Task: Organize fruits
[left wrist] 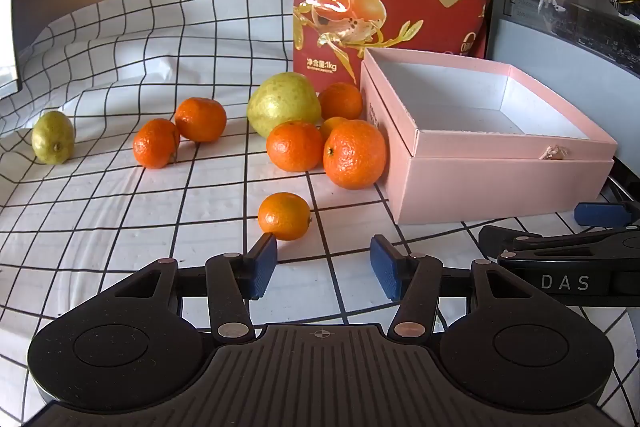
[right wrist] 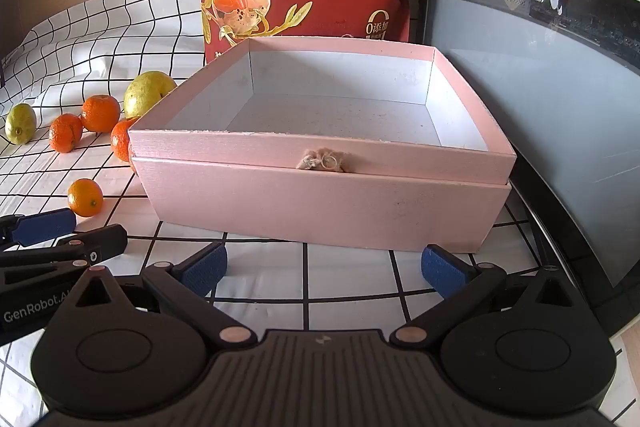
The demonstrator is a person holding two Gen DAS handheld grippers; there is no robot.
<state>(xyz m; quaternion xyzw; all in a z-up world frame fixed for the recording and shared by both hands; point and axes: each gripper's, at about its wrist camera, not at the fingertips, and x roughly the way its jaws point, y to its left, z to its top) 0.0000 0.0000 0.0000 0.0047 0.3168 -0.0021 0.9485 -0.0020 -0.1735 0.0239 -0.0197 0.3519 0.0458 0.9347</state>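
A checked cloth (left wrist: 120, 195) covers the bench. Oranges (left wrist: 354, 154) and two pears (left wrist: 284, 105) lie left of my empty pink box (right wrist: 320, 203). My left fingers (left wrist: 323, 269) are partly open, holding nothing, near a small orange (left wrist: 284, 215). My right fingers (right wrist: 324, 271) are wide open, empty.

Orange tangerines (left wrist: 295, 146) and yellow-green pears (left wrist: 283, 103) lie on white black-gridded cloth (left wrist: 120, 211) beside pink box (left wrist: 500, 183).
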